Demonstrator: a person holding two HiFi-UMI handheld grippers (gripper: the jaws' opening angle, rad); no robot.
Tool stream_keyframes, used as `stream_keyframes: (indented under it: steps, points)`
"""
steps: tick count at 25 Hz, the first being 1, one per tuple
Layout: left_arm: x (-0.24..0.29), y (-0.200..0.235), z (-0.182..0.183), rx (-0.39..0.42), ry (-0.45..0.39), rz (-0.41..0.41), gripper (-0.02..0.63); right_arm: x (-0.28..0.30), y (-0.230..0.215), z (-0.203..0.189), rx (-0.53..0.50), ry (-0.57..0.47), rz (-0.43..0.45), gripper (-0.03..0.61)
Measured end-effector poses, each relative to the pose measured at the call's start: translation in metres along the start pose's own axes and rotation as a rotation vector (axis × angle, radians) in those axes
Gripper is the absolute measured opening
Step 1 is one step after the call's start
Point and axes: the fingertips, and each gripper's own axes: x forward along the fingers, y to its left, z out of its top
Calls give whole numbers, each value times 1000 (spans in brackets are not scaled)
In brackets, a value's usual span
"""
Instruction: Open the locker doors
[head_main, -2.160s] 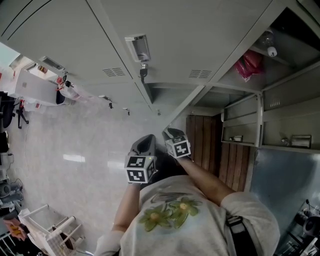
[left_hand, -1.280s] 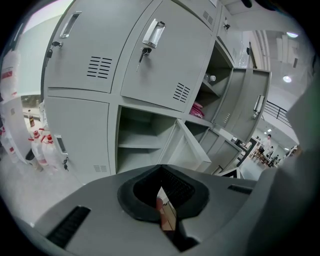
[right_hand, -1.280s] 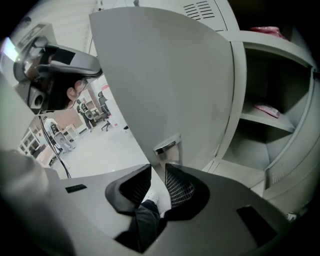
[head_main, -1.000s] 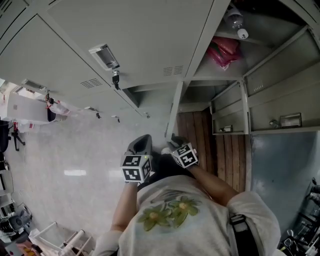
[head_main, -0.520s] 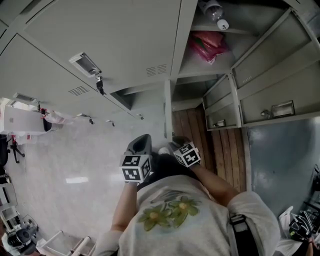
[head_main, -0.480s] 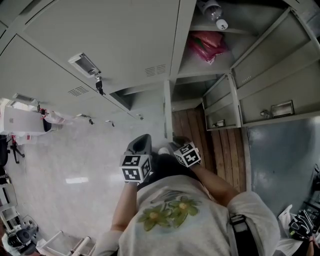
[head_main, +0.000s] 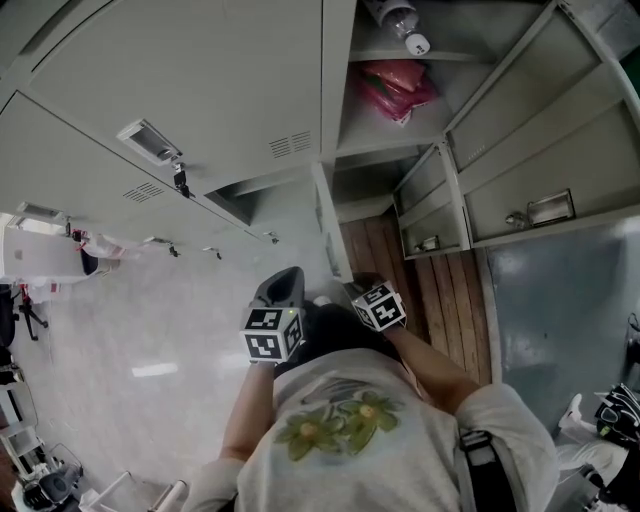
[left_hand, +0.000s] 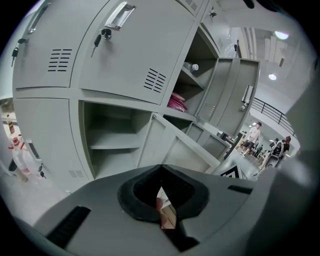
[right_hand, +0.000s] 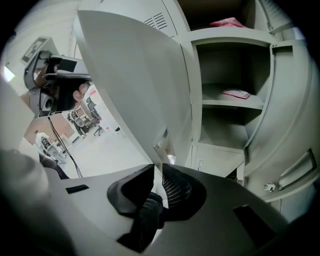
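A big wall of grey metal lockers (head_main: 200, 70) fills most of the head view. The doors on its left side are shut. One tall grey metal door (right_hand: 135, 75) hangs wide open in the middle. More open grey doors (head_main: 560, 160) stick out on the right. Below them lie a pale shiny floor (head_main: 130, 330) and some brown wood planks (head_main: 400, 260).

A person in a white shirt with a green and yellow flower print (head_main: 350, 440) stands in front and holds a claw in each hand. The two claws are close together, low down by the tall door.

The right claw (right_hand: 157, 172) has just been closing. Its jaws are nearly together, with only a thin slit left. The tall door's edge runs right down to that slit. I cannot tell if the pads pinch it.

The left claw (left_hand: 161, 170) has its jaws tip to tip and holds nothing. It points at an open lower locker and stays apart from the doors.

A pink bag (head_main: 395, 85) sits on a shelf in an open locker. A clear plastic bottle with a white cap (head_main: 400, 20) lies on the shelf above it. A small key (head_main: 181, 180) hangs in the lock of a shut door.
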Motion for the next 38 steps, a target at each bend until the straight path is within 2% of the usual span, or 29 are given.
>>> stream_keyframes:
  steps: [8, 19, 27, 38]
  points:
    - [11, -13, 12, 25, -4, -36, 29, -21, -25, -4, 65, -6, -20, 55]
    - [20, -24, 20, 54, 0, -72, 29, -51, -42, 11, 149, -93, -47, 46]
    - [23, -32, 18, 61, 5, -98, 29, -73, -59, 21, 200, -155, -100, 40]
    - [22, -41, 23, 72, -2, -121, 29, -106, -62, 42, 226, -241, -146, 39]
